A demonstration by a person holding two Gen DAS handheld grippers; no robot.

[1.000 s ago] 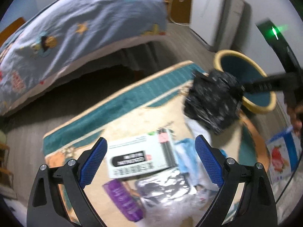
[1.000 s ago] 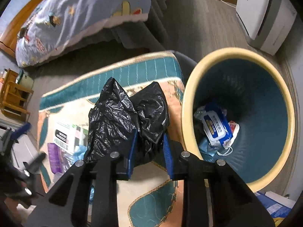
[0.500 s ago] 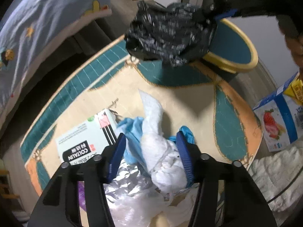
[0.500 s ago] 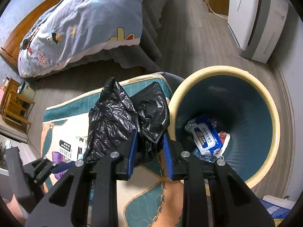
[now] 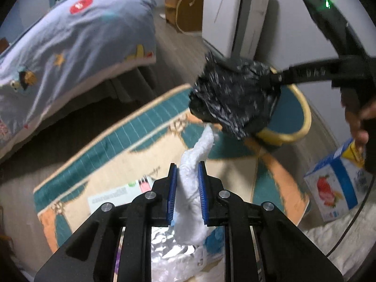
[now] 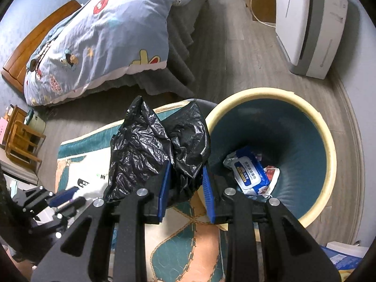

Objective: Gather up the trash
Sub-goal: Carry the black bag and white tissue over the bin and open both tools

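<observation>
At far left, the bed point(image 6: 103, 40) with its blue cartoon quilt stands beyond the patterned rug point(image 5: 110, 145). On the rug near me lie a white printed carton point(image 5: 117, 197), crinkled foil point(image 5: 169, 246) and clear plastic wrap. My left tongs point(image 5: 186, 195) have just been closing and now pinch a wad of white tissue point(image 5: 190, 197) between the blue pads; the wad stands upright, its tip pointing toward the bin. To the right, my right tongs point(image 6: 185, 190) are clamped on a crumpled black plastic bag point(image 6: 152, 150), held above the rug just beside the bin's rim. The bin point(image 6: 326, 141), cream-rimmed with a teal interior, holds a blue-and-white wipes packet point(image 6: 250, 174) and other scraps. A white appliance point(image 6: 310, 23) stands against the wall beyond. At far right a blue fruit-printed box point(image 5: 338, 185) sits by the rug's edge.
</observation>
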